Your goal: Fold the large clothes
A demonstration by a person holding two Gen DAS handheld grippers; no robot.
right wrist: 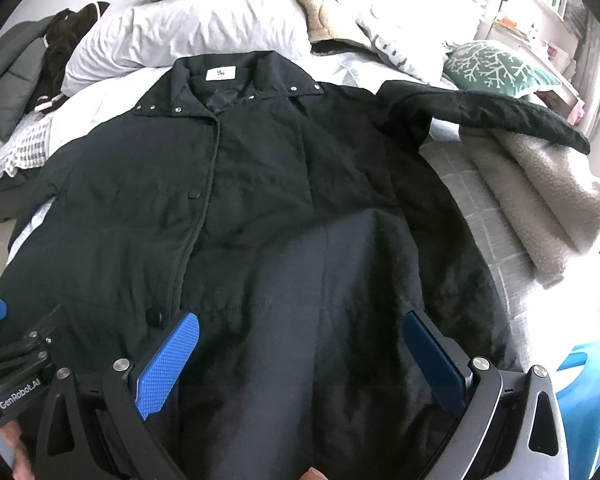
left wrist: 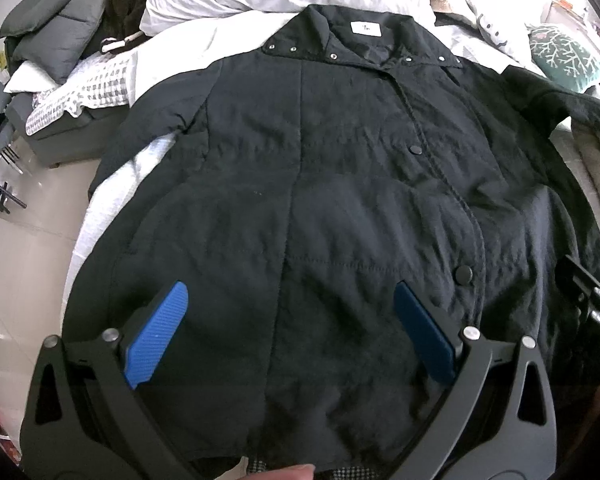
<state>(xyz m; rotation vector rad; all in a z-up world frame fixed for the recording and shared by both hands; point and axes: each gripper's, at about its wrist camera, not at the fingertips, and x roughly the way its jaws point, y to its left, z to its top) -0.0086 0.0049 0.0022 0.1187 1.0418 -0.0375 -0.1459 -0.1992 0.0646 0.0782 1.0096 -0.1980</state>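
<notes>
Your left gripper (left wrist: 290, 332) hangs over the lower left panel of the black coat (left wrist: 340, 168), its blue pads spread wide with nothing between them; whether the tips touch the fabric you cannot tell. Your right gripper (right wrist: 300, 360) is likewise released, pads well apart, above the lower right panel near the hem. Neither holds anything.

Moving outward, the coat lies face up on the bed (left wrist: 112, 184), buttoned down the front, with its collar (right wrist: 228, 80) and white label toward the pillow (right wrist: 188, 36). The body looks spread fairly flat, with only shallow wrinkles. The right sleeve (right wrist: 500, 112) sticks out sideways, its cuff resting on a folded beige blanket (right wrist: 540, 184). The left sleeve (left wrist: 140, 128) runs down along the coat's edge toward the side of the bed, and its end is not clear to see.

Judging from this, you are at the very start: laying out seems done, but no fold shows yet. Both sleeves remain to be brought across the chest, then probably the sides turned in and the hem carried up toward the collar. With both grippers low near the hem, you would likely need to travel to a sleeve first.
</notes>
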